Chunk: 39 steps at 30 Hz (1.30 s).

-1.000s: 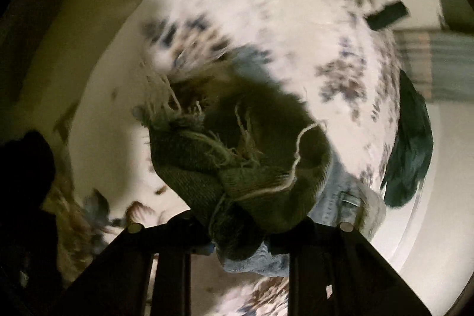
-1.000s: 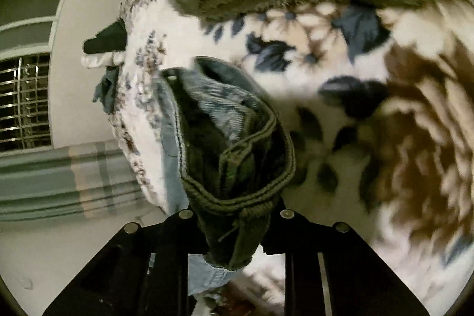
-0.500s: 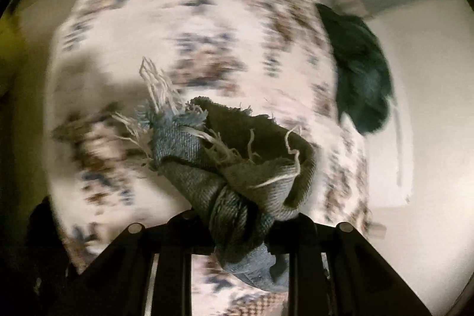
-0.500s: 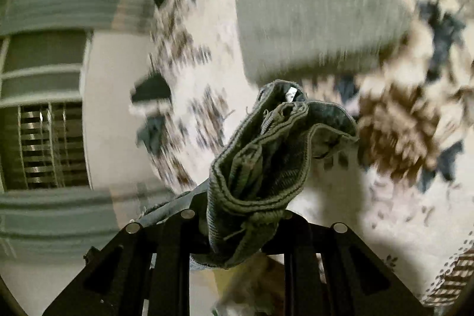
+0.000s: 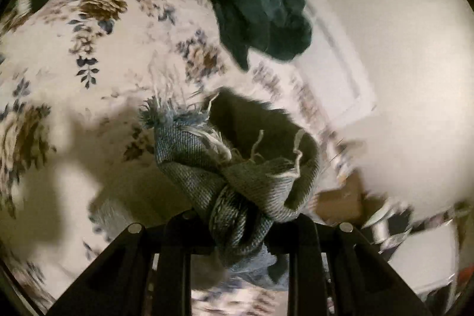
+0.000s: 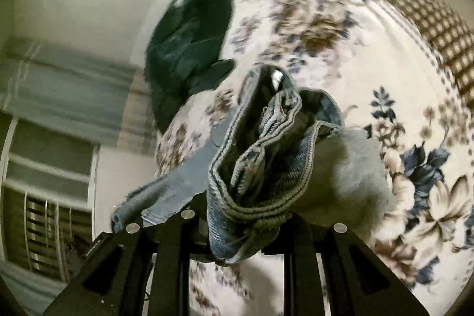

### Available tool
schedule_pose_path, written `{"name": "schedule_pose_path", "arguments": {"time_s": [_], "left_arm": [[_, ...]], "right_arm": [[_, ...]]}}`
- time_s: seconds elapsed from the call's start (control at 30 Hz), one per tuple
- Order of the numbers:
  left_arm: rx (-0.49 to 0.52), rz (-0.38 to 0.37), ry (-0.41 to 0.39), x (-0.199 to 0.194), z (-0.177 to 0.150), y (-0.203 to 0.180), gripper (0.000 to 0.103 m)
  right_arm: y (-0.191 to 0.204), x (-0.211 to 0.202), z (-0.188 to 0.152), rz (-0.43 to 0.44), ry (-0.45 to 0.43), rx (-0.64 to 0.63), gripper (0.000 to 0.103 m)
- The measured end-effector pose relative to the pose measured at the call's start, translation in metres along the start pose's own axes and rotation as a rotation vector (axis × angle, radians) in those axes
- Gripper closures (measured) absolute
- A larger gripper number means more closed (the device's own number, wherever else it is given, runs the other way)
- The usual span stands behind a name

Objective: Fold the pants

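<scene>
**Both grippers clamped on the jeans above the floral bedspread**

Left wrist view: your left gripper point(image 5: 241, 230) is closed tight on a bunched, frayed end of the jeans point(image 5: 237, 173). The denim is pinched between the two black fingers point(image 5: 174, 242) and bulges forward in a knot, loose white threads sticking up from the torn edge. A little pale blue cloth hangs below the fingers. Behind the bunch lies the floral bedspread point(image 5: 97, 28), white with brown and blue flowers, with dark shadows falling across its lower left. A dark green garment point(image 5: 260, 5) sits crumpled at the bedspread's far edge, against the pale wall point(image 5: 400, 49). Blurred clutter shows at the lower right; you cannot tell what it is.

Right wrist view: your right gripper point(image 6: 243, 230) is likewise closed on the jeans point(image 6: 260, 156), here on a thick stitched band that looks like the waistband, folded over itself and standing up between the fingers. A lighter stretch of the same denim trails off to the lower left. The bedspread point(image 6: 370, 55) fills the right side, with a checked brown border along its far edge. The green garment point(image 6: 189, 46) lies at its left edge, well apart from the jeans. A striped curtain point(image 6: 68, 85) and a window grille point(image 6: 38, 230) show on the left.
</scene>
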<state>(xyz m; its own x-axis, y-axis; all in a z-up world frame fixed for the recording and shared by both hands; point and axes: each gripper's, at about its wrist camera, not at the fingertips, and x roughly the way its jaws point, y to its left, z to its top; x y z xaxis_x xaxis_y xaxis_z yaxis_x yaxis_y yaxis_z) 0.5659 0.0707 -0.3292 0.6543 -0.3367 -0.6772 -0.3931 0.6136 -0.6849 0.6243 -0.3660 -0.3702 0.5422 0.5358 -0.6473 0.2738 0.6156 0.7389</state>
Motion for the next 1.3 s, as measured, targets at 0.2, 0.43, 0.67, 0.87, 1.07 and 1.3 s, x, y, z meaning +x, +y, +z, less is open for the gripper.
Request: {"name": "schedule_pose_path", "arguments": {"time_s": [0.2, 0.43, 0.67, 0.87, 1.07, 1.3], "left_arm": [[0.006, 0.149, 0.185, 0.089, -0.023, 0.089, 0.083], [-0.005, 0.129, 0.253, 0.088, -0.047, 0.12, 0.077], [0.019, 0.174, 0.24, 0.062, -0.029, 0.114, 0.047], [0.297, 0.311, 0.132, 0.021, -0.031, 0.073, 0.024], [0.527, 0.414, 0.095, -0.022, -0.052, 0.027, 0.015], [0.706, 0.483, 0.034, -0.095, -0.083, -0.014, 0.015]], "right_arm": [[-0.088, 0.073, -0.05, -0.135, 0.049, 0.046, 0.081], [-0.112, 0.079, -0.067, -0.128, 0.053, 0.078, 0.077], [-0.129, 0.068, -0.078, -0.238, 0.076, 0.092, 0.055], [-0.082, 0.037, -0.089, -0.447, 0.025, -0.106, 0.013], [-0.014, -0.006, -0.12, -0.653, -0.056, -0.307, 0.001], [0.052, -0.069, -0.16, -0.717, -0.138, -0.44, 0.001]]}}
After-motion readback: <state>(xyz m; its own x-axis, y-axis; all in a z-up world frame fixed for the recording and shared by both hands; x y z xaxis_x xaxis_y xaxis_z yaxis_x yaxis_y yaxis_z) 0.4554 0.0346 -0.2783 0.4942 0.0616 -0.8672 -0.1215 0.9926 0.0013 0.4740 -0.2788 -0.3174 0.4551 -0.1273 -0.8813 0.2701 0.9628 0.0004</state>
